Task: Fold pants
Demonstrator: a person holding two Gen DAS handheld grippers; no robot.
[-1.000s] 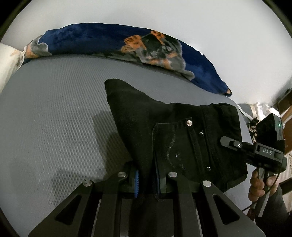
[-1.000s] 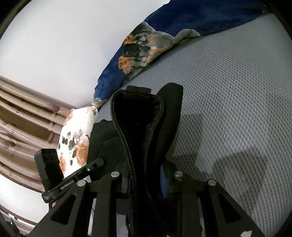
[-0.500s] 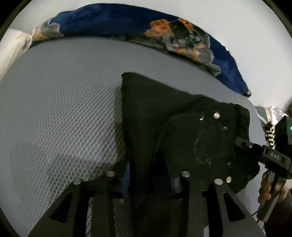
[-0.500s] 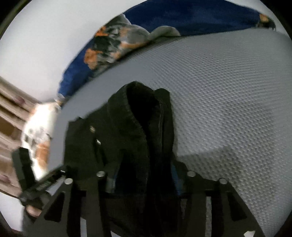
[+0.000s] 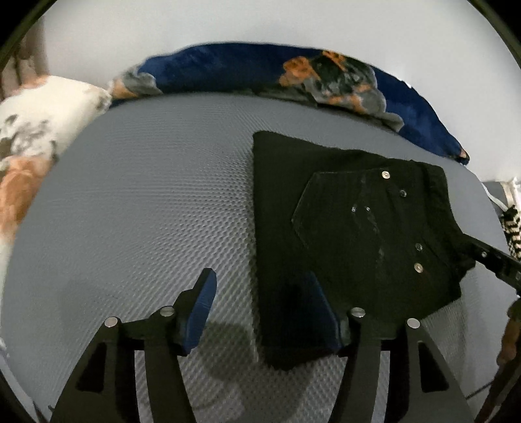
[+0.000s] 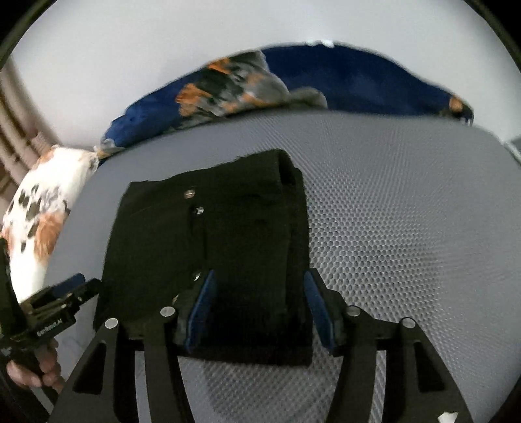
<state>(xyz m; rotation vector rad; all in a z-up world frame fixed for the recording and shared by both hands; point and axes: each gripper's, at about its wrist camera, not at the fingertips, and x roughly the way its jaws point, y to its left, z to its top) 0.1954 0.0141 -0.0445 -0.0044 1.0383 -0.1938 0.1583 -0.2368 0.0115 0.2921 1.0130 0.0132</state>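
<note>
A grey honeycomb-textured mattress surface (image 5: 140, 208) is filling most of both views, with a plain pale wall (image 5: 260, 22) rising behind its far edge. Along that far edge a dark blue blanket with orange and grey patches (image 5: 325, 75) is lying bunched, and at the far left corner a white pillow with orange and dark blotches (image 5: 35, 114) is resting. Beige ribbed panelling (image 6: 16, 130) is showing past the left edge in the right wrist view.

The folded black denim pants with metal rivets (image 5: 351, 234) are lying flat on the surface, toward its right side as the left wrist camera sees it, with a back pocket facing up.

The left gripper (image 5: 265, 307) is standing wide, its blue-padded fingers (image 5: 203, 302) spread; the left one is over bare mattress and the right one is at the near edge of the pants, gripping nothing. The right gripper (image 6: 259, 304) is also spread wide, its blue pads (image 6: 205, 299) straddling the near end of the pants (image 6: 228, 247) without pinching them.

In the right wrist view the other tool's body is carrying white lettering that seems to read "GenRobot.AI" (image 6: 52, 328); it is blurred. A hand (image 6: 35, 371) is gripping that tool's handle.
</note>
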